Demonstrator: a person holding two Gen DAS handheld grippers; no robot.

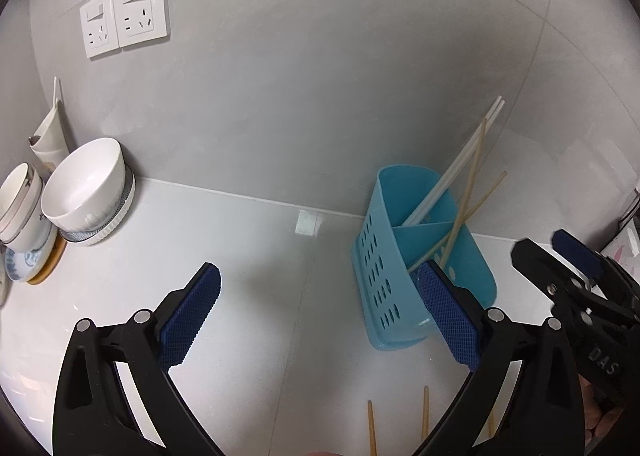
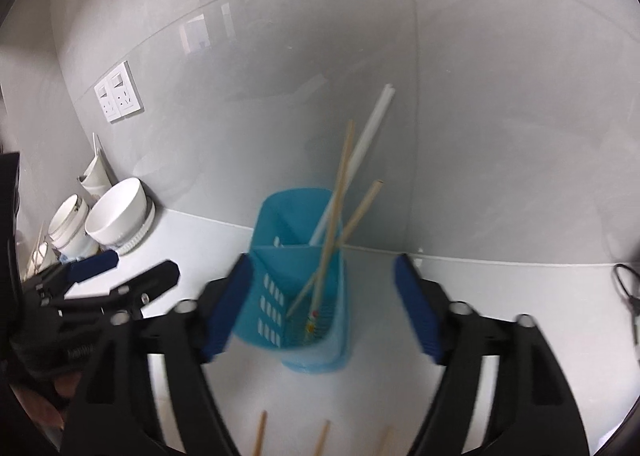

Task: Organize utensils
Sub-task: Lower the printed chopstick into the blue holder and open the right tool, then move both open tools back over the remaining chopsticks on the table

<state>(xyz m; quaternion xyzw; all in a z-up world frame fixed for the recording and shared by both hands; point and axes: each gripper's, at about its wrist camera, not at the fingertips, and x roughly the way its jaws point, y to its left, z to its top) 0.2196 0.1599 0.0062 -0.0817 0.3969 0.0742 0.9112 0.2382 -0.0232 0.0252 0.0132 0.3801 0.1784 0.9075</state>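
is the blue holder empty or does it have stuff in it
Not empty: the blue holder has white chopsticks and wooden chopsticks leaning out of its top.

One blue holder (image 2: 296,280), two white chopsticks (image 1: 456,167), five wooden chopsticks (image 2: 340,191).

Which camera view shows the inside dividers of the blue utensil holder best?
The right wrist view: it looks down into the blue utensil holder, centred, so the dividers between its compartments show. The left wrist view shows the holder off to the right, mostly its perforated side, partly hidden by a jaw pad; only one divider is visible.
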